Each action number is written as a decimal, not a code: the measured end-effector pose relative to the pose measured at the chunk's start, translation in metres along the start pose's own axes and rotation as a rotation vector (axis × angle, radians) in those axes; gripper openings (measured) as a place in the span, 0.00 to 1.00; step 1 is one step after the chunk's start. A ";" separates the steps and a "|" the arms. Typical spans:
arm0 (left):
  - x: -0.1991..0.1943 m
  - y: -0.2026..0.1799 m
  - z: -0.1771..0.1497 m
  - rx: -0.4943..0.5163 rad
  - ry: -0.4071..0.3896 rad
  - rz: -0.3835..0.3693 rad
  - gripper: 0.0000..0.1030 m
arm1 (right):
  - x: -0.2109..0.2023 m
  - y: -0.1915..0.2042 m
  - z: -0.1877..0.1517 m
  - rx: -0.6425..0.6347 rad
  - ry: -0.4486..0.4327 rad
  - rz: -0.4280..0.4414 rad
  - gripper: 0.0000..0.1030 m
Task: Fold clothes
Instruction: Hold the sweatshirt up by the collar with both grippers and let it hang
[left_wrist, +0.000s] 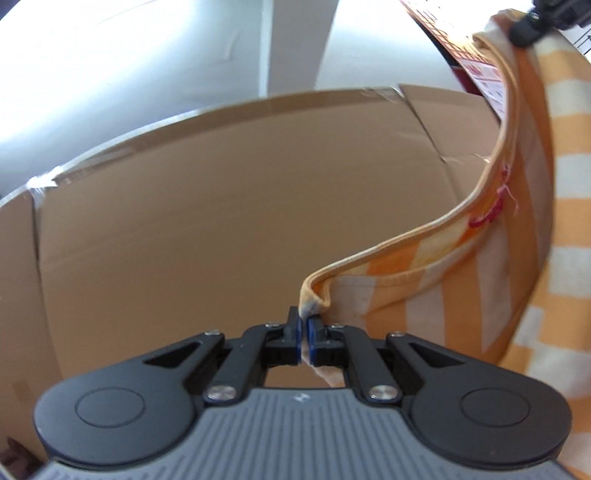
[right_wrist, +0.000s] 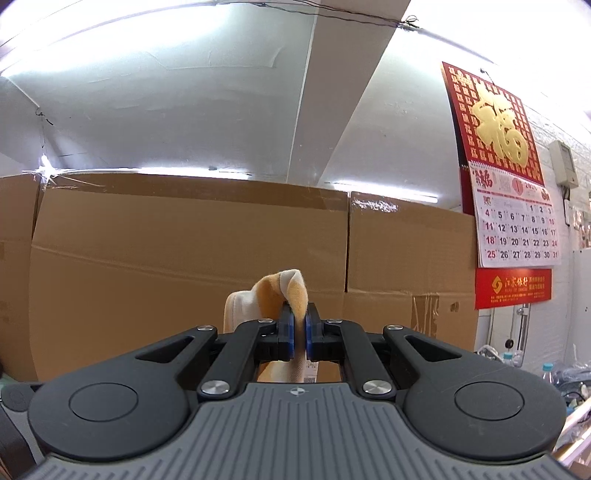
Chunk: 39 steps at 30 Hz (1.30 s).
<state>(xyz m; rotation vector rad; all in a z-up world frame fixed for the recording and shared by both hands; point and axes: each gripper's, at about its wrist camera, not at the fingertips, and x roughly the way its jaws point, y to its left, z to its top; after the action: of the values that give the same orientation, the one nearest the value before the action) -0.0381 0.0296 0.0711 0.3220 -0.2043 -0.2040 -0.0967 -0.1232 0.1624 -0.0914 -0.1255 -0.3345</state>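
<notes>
The left tongs (left_wrist: 303, 334) are closed tight on a bunched corner of an orange-and-white striped garment (left_wrist: 491, 280), and a little cloth is seen poking out below the blue pads (left_wrist: 294, 338). From that pinched corner the garment's hemmed edge is drawn upward and to the right in a long curve, with a patch of red stitching (left_wrist: 489, 214) set just inside the hem. At the top right of the left wrist view the same edge is gripped by a black part of the right tongs (left_wrist: 528, 22). The garment is held up in the air between the two tongs.

In the right wrist view the right tongs (right_wrist: 299, 332) are shut on a folded tuft of the same cloth, with orange and white layers seen rising above the pads (right_wrist: 290, 334).

Behind the garment large brown cardboard boxes (right_wrist: 192, 258) are stacked against a white wall (right_wrist: 184, 110). A red wall calendar (right_wrist: 513, 206) with a gold character is hung to the right, and plastic bottles (right_wrist: 546, 371) are seen low at the right edge.
</notes>
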 end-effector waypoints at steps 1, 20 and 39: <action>0.002 0.006 0.009 0.003 -0.018 0.022 0.05 | 0.001 0.001 0.004 -0.009 -0.009 0.000 0.06; -0.021 0.112 0.166 0.037 -0.301 0.384 0.06 | 0.031 0.035 0.080 -0.045 -0.208 -0.005 0.06; -0.129 0.130 0.153 0.063 -0.363 0.531 0.10 | -0.040 0.063 0.069 -0.026 -0.305 0.122 0.05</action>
<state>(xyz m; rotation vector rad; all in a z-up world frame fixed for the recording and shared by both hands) -0.1755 0.1350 0.2345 0.2811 -0.6453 0.2730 -0.1207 -0.0435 0.2203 -0.1749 -0.4164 -0.1988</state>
